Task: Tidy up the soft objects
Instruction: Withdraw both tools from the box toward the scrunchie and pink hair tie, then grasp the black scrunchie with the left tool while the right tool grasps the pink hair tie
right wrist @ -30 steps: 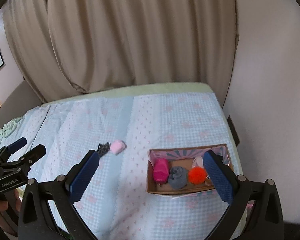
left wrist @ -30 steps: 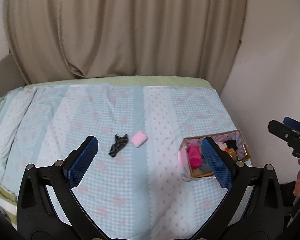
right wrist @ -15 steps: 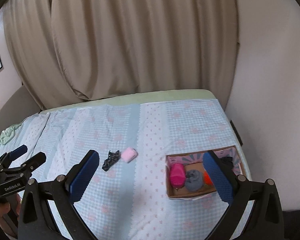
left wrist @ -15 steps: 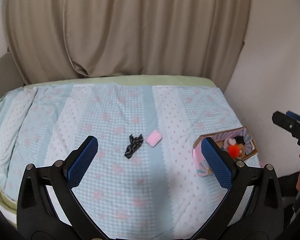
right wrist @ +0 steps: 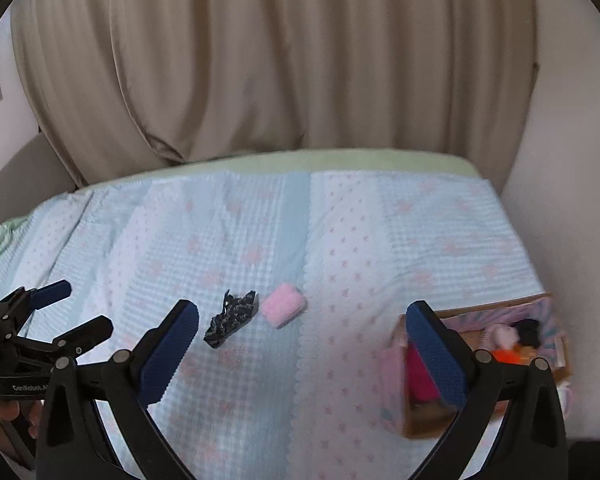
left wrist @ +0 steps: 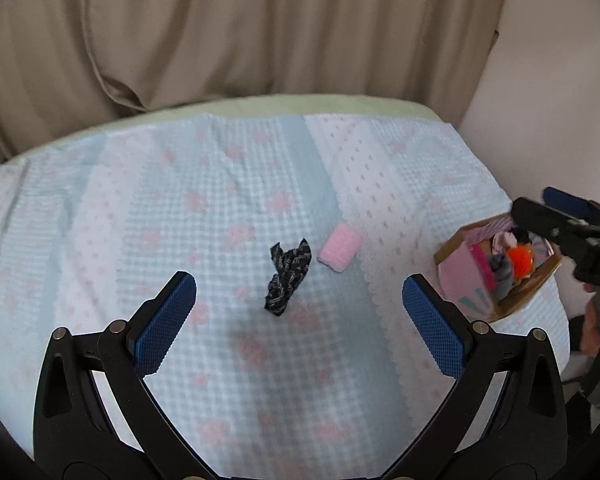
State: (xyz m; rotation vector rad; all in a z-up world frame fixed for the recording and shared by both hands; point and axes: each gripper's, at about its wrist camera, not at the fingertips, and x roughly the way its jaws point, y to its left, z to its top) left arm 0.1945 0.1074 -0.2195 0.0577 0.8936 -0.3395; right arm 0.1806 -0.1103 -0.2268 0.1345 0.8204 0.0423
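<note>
While both tools hang above the bed, the left gripper has its blue-padded jaws spread wide with nothing between them, and the right gripper is spread just as wide and equally empty. On the pale blue and pink patterned bedspread, a crumpled black patterned cloth lies near the middle, and a small pink fuzzy roll sits just to its right, close beside it but whether they touch is hard to tell. Well apart from these, at the near right edge of the bed, stands an open cardboard box with pink patterned walls; inside it are a magenta item, an orange pompom, something grey, something black and a pale item, packed closely. In the left wrist view the box shows partly behind the other tool's fingers. Beige curtains hang along the far side of the bed, and a hand grips the left tool's handle.
</note>
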